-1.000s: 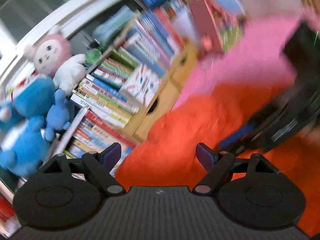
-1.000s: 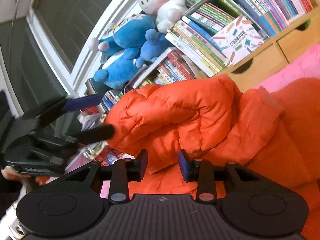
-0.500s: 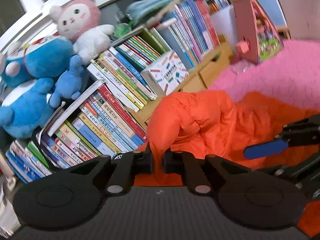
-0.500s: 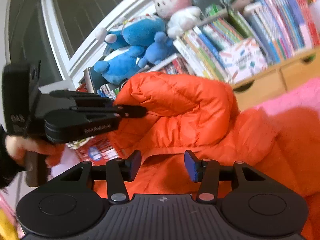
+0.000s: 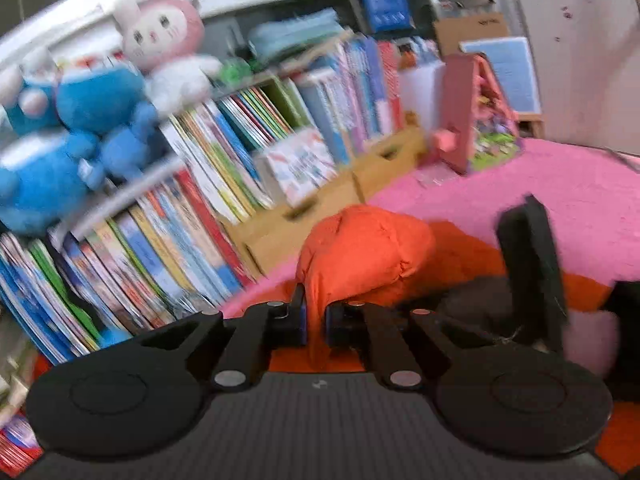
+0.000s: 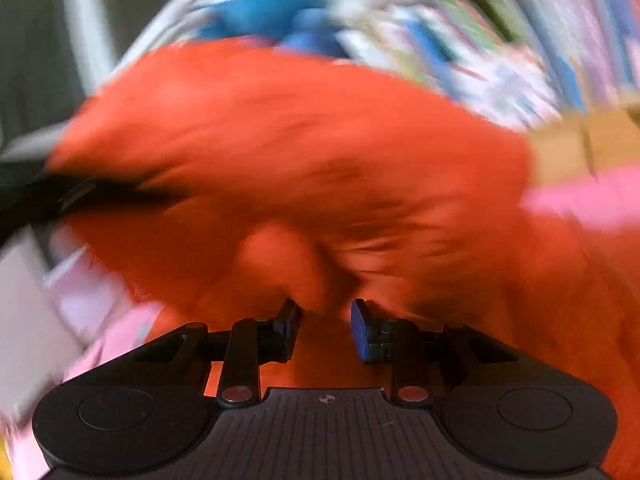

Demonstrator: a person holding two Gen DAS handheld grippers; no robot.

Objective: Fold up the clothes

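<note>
Orange puffy quilted jacket [image 5: 360,248] sits bunched on the fuzzy pink blanket [image 5: 560,200], right by the wooden shelf of kids' books [image 5: 208,184]. Left gripper [image 5: 315,320] is clamped tight on a fold of it. Right gripper [image 6: 325,330] is partway open, fabric bulging between its blue pads [image 6: 360,334], though it's too blurry to say if they're touching.

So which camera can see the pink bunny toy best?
The left wrist view. The pink bunny toy sits there on top of the bookshelf, beside the blue plush toys, face visible though a bit blurred. The right wrist view is smeared by motion and mostly filled by the orange jacket; no bunny can be made out.
</note>
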